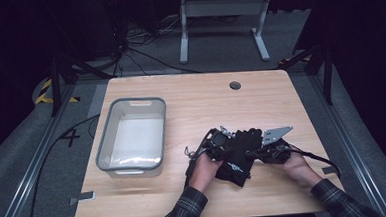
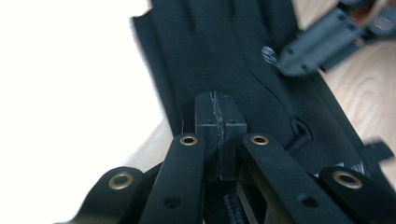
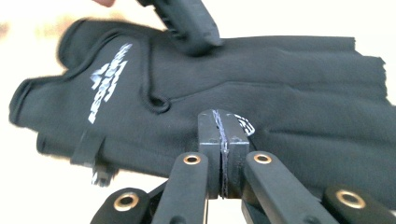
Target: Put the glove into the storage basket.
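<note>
A black fingerless glove with white lettering lies flat on the wooden table, right of the middle. My left gripper comes onto it from the left, its jaws shut, tips over the black fabric. My right gripper comes in from the right, also shut, its tips low over the glove's palm. The left gripper view shows my left gripper with nothing between the pads. In the right gripper view my right gripper is the same, and the left gripper's tip rests on the glove's far edge.
A grey plastic bin stands on the left part of the table. A round cable hole sits near the far edge. Desk legs and cables lie on the floor beyond the table.
</note>
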